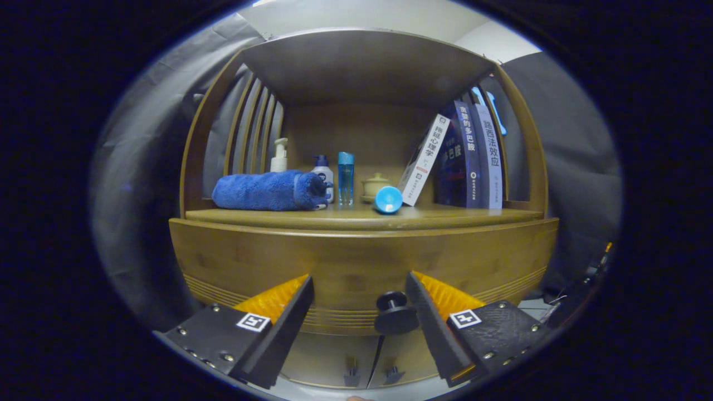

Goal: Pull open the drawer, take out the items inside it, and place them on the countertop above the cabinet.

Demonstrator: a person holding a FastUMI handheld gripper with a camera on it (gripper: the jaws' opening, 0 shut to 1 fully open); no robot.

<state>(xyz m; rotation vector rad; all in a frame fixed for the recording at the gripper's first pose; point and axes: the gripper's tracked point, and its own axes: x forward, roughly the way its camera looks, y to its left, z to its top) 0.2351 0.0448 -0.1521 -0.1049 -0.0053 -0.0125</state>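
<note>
The wooden drawer front faces me, closed, just below the countertop of the cabinet. Its round black knob sits between my fingers, close against the inner side of the right finger and well apart from the left finger. My gripper is open, with nothing pressed between its fingers. The drawer's inside is hidden.
On the countertop lie a rolled blue towel, a pump bottle, two small bottles, a small lidded pot, a blue cup on its side and leaning books. Below the drawer are two doors with small knobs.
</note>
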